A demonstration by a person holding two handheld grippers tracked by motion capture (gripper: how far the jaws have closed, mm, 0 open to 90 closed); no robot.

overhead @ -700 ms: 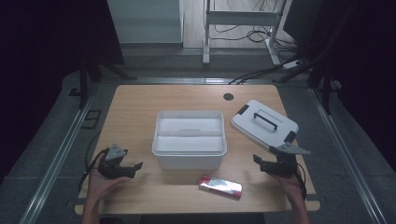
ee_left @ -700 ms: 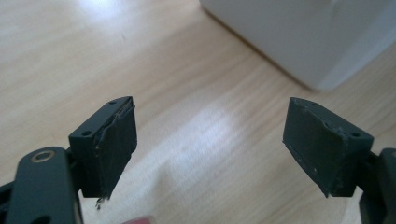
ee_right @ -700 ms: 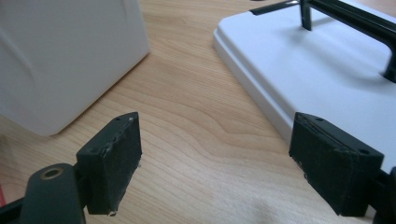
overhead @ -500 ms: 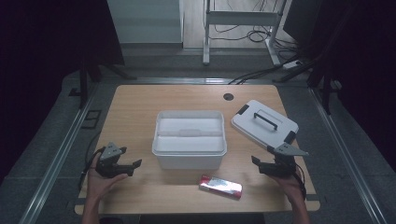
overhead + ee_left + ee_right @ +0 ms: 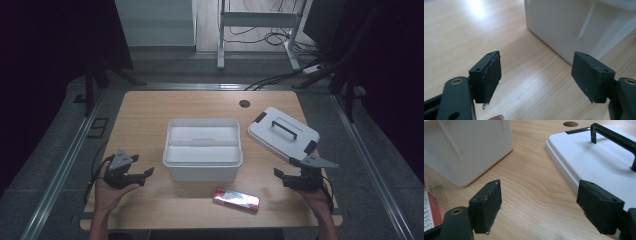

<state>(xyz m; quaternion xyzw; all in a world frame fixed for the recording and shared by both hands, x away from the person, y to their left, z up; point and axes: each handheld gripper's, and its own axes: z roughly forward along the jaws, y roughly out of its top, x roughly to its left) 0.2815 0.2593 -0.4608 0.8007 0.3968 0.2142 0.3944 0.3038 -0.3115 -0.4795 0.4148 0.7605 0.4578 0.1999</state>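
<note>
Both tongs, left [image 5: 536, 80] and right [image 5: 539, 205], wide apart, empty.

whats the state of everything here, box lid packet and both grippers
white box: open, lid off, upright on the table
lid: lying flat beside the box, handle up
red packet: lying flat in front of the box, untouched
left gripper: jaws open, holding nothing
right gripper: jaws open, holding nothing
</note>
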